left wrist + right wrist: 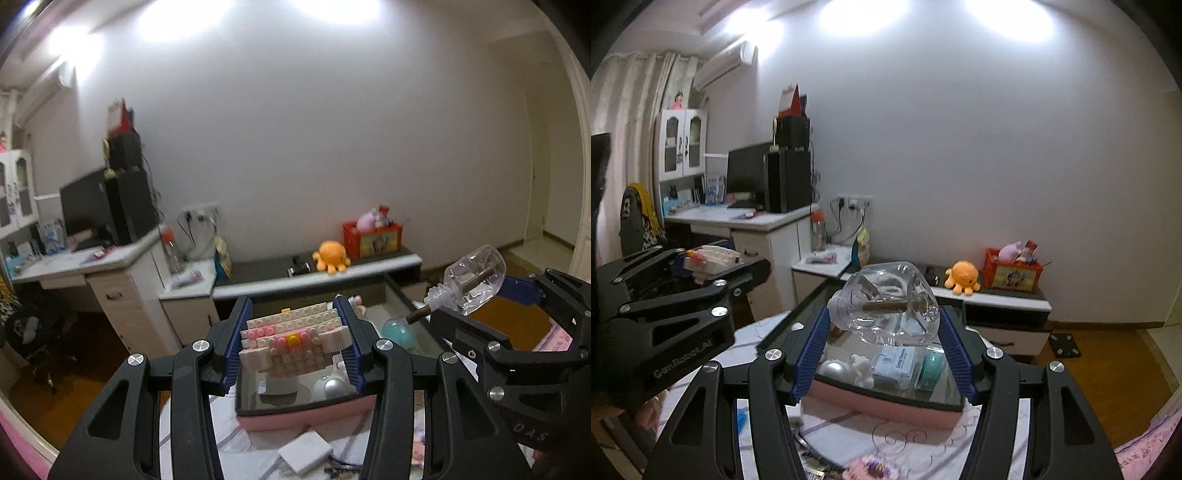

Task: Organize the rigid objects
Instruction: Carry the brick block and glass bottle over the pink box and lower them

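Holding one object in each gripper above the pink tray — both sets of jaws are clamped on their loads.

The left gripper (293, 339) pinches a brick-built block model (291, 345) in white, pink and beige between its blue pads; the model sits level, directly over the near end of the pink tray (303, 415). At about 3 o'clock from it, the right gripper (884, 332) squeezes a clear glass bottle (886, 302) lying on its side, neck toward 9 o'clock, with a brown stick running through it. Beneath the bottle, inside the tray, lie a silver ball (831, 369), a white figurine (860, 369), a pale blue box (895, 367) and a teal roll (932, 367). Out at 12 o'clock, an orange plush octopus (962, 277) sits on a low cabinet (1008, 299) beside a red box (1014, 273).
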